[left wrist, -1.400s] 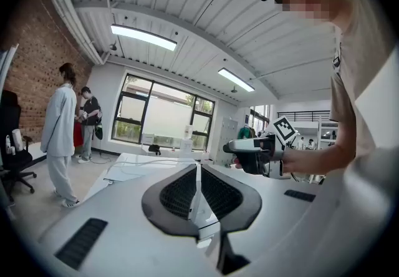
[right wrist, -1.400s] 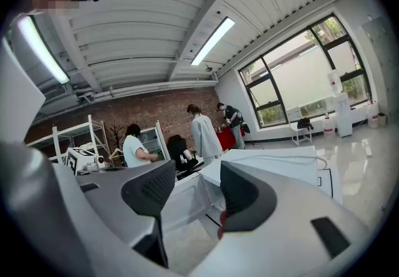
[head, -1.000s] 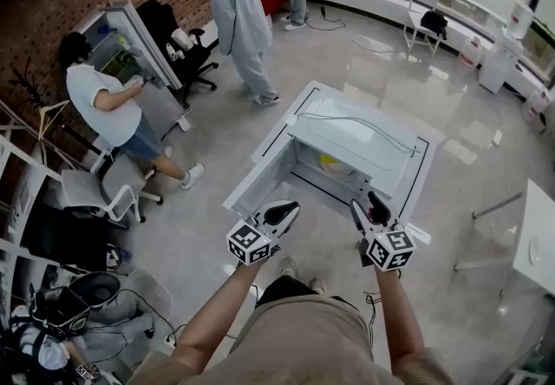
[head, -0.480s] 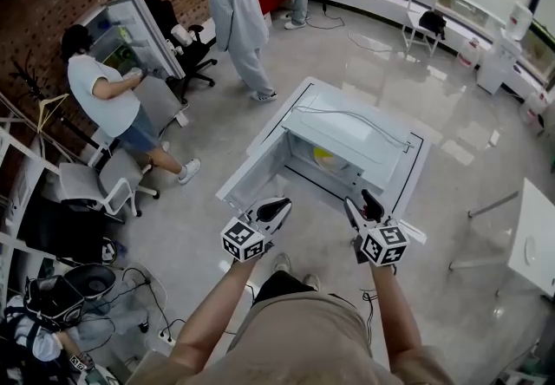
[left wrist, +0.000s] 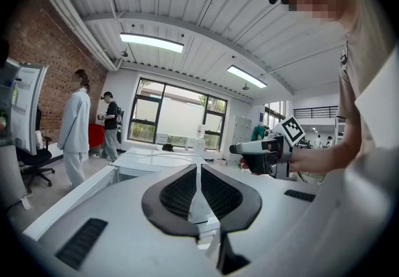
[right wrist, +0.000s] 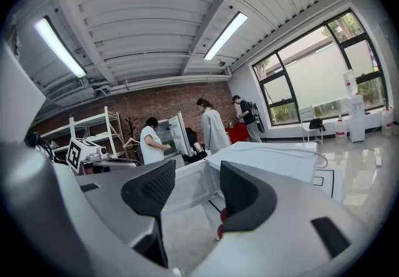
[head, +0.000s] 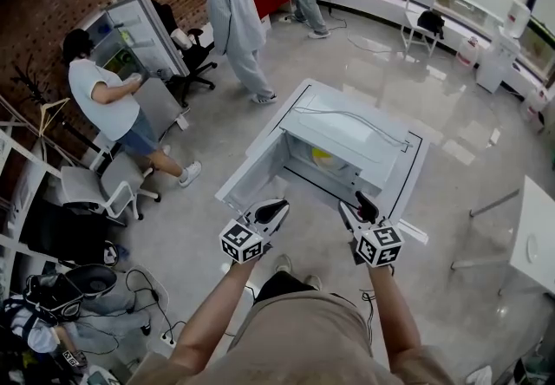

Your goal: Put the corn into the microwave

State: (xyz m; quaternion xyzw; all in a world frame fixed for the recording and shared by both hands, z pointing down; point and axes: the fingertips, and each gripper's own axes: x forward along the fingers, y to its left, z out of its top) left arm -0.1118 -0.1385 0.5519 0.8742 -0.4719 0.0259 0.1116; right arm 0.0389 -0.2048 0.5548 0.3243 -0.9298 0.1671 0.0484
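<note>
Change: compared with one second ago, both my grippers are almost in the same place in front of the microwave (head: pixel 347 130). The right one has come a little closer to the left one. The corn has not moved.
Left gripper (head: pixel 281 205): its jaws are pressed together with nothing between them. It points at the microwave's open door (head: pixel 260 173).
Right gripper (head: pixel 353 202): its jaws stand apart and hold nothing. It points at the front right side of the microwave.
Arms: both forearms reach forward from my body, side by side, level with each other. The two grippers are near one another but apart, short of the microwave.
Corn (head: pixel 322 153): a yellow shape already inside the microwave's open cavity, far from both jaws.
Microwave: it stands on the white table (head: pixel 421 168), and its door is swung open to the left.
</note>
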